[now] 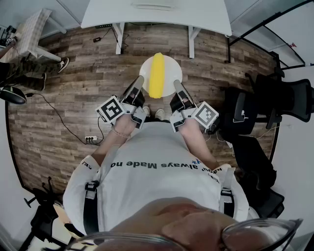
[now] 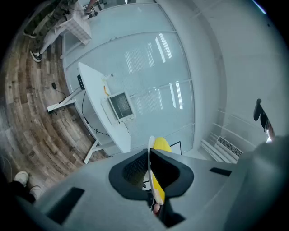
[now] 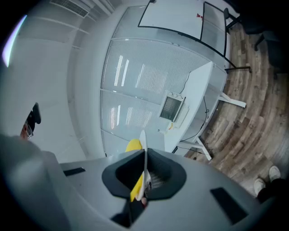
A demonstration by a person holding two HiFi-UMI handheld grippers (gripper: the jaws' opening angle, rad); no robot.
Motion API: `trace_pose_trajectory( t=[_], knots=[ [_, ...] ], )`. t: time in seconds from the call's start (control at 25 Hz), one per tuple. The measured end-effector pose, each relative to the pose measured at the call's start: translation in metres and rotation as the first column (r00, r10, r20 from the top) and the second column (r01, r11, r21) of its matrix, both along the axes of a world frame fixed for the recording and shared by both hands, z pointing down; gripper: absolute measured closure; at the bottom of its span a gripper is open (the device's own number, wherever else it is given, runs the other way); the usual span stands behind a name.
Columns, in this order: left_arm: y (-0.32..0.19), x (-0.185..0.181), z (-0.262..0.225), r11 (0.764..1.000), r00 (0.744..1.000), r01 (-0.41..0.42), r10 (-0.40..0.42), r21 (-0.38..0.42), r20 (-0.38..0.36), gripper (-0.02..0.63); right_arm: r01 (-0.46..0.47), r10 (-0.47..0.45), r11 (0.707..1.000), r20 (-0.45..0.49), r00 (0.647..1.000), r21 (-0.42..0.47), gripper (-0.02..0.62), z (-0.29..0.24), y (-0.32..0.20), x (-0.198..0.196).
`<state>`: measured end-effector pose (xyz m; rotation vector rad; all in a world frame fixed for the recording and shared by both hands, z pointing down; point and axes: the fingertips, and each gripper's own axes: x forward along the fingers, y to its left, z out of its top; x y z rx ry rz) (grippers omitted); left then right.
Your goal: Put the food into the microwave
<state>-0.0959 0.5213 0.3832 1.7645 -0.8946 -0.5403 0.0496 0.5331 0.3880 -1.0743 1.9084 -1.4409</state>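
While the plate (image 1: 170,67) carries a banana (image 1: 157,76), left tongs (image 1: 140,79) clamp its rim at nine o'clock and right tongs (image 1: 177,83) clamp it at four.

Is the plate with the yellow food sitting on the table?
No, the left gripper and right gripper hold the plate over the wooden floor, short of the white table.

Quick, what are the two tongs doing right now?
Left tongs: shut on the round white plate, at its rim.
Right tongs: shut on the same plate's opposite rim.
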Motion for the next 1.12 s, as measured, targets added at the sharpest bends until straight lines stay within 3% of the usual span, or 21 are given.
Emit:
trace_pose_trajectory(
  t=[0.12, 0.6, 0.76, 1.0, 1.12],
  knots=[
    [0.001, 0.000, -0.002, 1.000, 0.998, 0.002, -0.003, -0.022, -0.058, 0.588, -0.001, 0.001, 1.000, -0.010, 1.000, 0.007, 0.574, -0.001, 0.000, -0.003],
    [-0.007, -0.033, 0.003, 1.000, 1.000, -0.017, 0.017, 0.000, -0.020, 0.588, -0.020, 0.020, 1.000, 0.003, 1.000, 0.005, 0.574, 0.000, -0.006, -0.033],
    [-0.011, -0.045, 0.007, 1.000, 0.999, -0.011, 0.009, -0.026, -0.052, 0.588, -0.023, 0.023, 1.000, 0.004, 1.000, 0.001, 0.574, 0.004, -0.010, -0.046],
    [-0.026, -0.058, 0.009, 1.000, 0.999, -0.025, 0.024, -0.007, -0.028, 0.588, -0.026, 0.026, 1.000, 0.009, 1.000, -0.002, 0.574, 0.007, -0.024, -0.059],
    [-0.039, -0.059, 0.009, 0.999, 0.997, -0.016, 0.014, -0.031, -0.073, 0.588, -0.025, 0.025, 1.000, 0.007, 1.000, -0.002, 0.574, 0.007, -0.037, -0.062]
  ],
)
